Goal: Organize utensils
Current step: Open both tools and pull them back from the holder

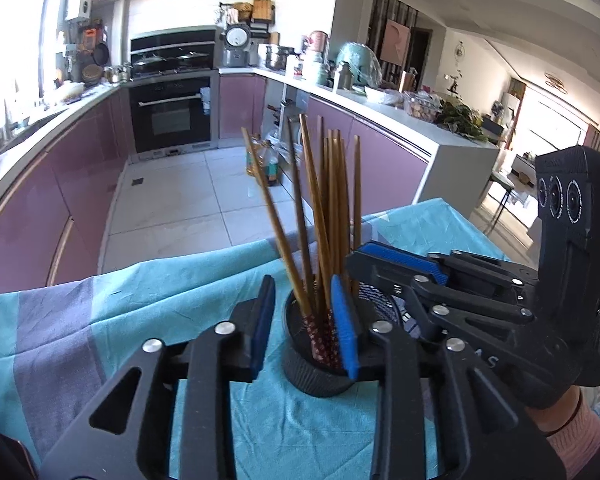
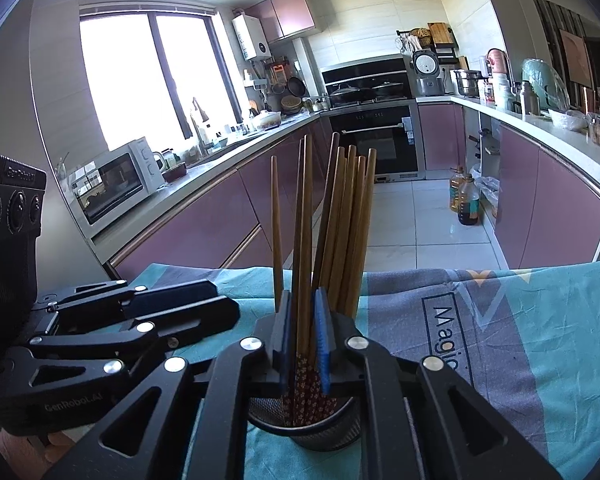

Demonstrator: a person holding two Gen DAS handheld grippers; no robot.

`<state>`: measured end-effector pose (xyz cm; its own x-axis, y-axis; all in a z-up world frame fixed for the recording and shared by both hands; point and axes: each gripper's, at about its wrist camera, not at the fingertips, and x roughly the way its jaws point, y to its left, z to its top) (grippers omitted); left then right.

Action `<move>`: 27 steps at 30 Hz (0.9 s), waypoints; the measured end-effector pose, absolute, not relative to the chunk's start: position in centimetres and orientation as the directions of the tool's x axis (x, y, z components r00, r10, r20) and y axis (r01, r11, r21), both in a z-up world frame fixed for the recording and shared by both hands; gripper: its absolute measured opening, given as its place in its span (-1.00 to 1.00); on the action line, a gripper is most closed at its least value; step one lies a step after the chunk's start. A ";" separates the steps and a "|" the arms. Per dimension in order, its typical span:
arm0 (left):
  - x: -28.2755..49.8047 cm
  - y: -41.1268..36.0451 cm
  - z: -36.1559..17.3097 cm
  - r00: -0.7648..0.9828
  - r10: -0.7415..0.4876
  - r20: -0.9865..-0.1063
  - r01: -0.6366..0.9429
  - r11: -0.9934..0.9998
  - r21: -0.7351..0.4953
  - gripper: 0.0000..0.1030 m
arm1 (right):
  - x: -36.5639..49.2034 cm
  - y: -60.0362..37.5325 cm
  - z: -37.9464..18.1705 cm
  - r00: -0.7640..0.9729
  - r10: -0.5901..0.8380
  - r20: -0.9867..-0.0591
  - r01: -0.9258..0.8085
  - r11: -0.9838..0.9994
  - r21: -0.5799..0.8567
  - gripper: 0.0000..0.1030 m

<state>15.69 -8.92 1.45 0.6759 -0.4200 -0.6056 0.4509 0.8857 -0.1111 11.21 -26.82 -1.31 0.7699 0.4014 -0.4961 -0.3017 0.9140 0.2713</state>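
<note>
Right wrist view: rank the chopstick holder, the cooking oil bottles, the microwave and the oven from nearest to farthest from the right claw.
1. Chopstick holder: directly under the right claw, on the cloth.
2. Cooking oil bottles: on the floor, right of centre.
3. Microwave: on the left counter; too close to the bottles to rank firmly.
4. Oven: at the kitchen's far end.

Both your grippers are matte black, built from flat linked bars pinned with round silver screws. The left gripper [image 1: 305,330] has blue ribbed pads on its fingers [image 1: 345,336]; the right gripper [image 2: 305,344] has the same. White "GenRobot.AI" lettering marks the body, with three round lenses on the upright block. Your sleeve [image 1: 580,428] is pale pink knit.
</note>
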 end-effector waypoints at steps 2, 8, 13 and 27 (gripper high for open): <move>15.1 -8.1 1.5 0.699 -0.408 -0.587 0.428 0.896 -0.113 -0.09 | 10.7 -26.8 -1.3 0.778 0.393 -0.491 -0.300 0.918 0.260 -0.47; 12.2 -5.1 1.7 0.797 -0.324 -0.510 0.328 0.941 -0.086 0.82 | 8.5 -26.6 -1.4 0.817 0.337 -0.467 -0.278 0.941 0.191 0.22; 9.9 -2.8 1.3 0.845 -0.251 -0.472 0.259 0.965 -0.049 0.89 | 6.4 -25.8 -1.3 0.848 0.297 -0.438 -0.272 0.955 0.122 0.75; 2.7 1.6 1.1 0.933 -0.085 -0.350 0.094 0.996 0.008 0.89 | 1.7 -24.1 -1.0 0.898 0.255 -0.359 -0.252 0.966 0.056 0.88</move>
